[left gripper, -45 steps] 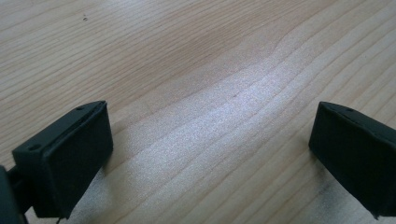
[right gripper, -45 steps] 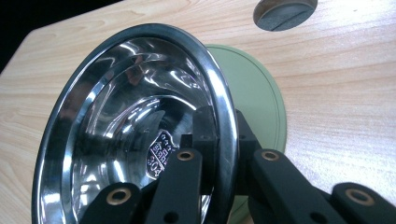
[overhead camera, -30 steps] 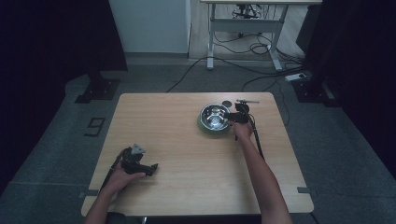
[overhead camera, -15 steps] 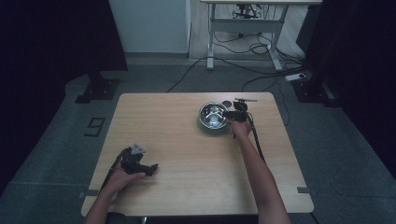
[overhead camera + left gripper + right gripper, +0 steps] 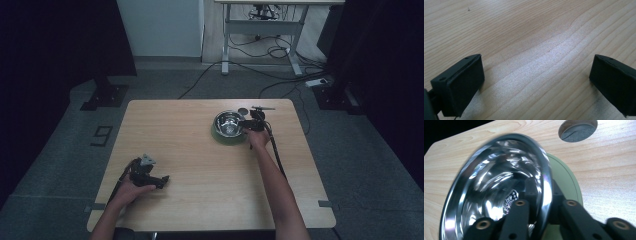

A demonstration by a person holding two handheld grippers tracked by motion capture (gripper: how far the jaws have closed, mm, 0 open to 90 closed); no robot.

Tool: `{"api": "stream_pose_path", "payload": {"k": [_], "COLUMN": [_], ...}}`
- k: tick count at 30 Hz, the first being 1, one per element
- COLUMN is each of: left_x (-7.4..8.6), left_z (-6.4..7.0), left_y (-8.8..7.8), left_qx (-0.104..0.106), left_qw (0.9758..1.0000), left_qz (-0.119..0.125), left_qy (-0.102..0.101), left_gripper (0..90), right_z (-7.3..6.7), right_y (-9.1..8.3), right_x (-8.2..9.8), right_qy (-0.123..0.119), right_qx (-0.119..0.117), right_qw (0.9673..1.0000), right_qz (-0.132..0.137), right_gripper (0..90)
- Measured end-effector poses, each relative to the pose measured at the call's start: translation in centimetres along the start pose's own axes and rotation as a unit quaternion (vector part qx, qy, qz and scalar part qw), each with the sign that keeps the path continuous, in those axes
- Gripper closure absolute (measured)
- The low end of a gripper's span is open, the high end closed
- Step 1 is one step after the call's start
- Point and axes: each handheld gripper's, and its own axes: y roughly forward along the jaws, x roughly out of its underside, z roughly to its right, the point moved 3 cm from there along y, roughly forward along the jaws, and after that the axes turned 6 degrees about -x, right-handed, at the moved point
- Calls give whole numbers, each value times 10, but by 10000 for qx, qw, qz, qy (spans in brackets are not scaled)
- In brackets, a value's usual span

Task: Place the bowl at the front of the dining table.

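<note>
Handling the steel bowl [image 5: 229,123], seated on a green plate [image 5: 216,137] toward the far right corner of the worktop [image 5: 200,210], just short of a round dark port [image 5: 242,110] at the far edge.

Straddling the bowl's right-hand rim with the right tongs [image 5: 542,192]: one jaw inside the bowl, the other outside, above the plate. Having just been opening these jaws, with the rim between them. Now standing parted only a little, apparently gripping nothing, pads looking just clear of the metal.

Reading this as a release under way: bowl judged to be sitting level on the plate under its own weight, so placement likely near complete. Calling next for a straight lift clear of the rim; dragging sideways risks tipping the bowl or sliding it off the plate.

Resting the left tongs [image 5: 162,180] near the near left corner of the worktop, jaws spread wide, holding nothing, bare wood between them.
</note>
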Motion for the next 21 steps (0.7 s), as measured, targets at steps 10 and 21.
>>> {"api": "stream_pose_path", "payload": {"k": [10,21], "left_x": [0,0], "left_z": [0,0], "left_y": [0,0], "left_qx": [0,0], "left_qw": [10000,10000], "left_qz": [1,0], "left_qy": [0,0], "left_gripper": [0,0], "right_z": [0,-5], "right_y": [-1,-16], "right_x": [0,-2], "right_qy": [-230,-492], "right_qx": [25,123], "right_qw": [9997,9982], "right_qz": [-36,331], "right_gripper": [686,546]}}
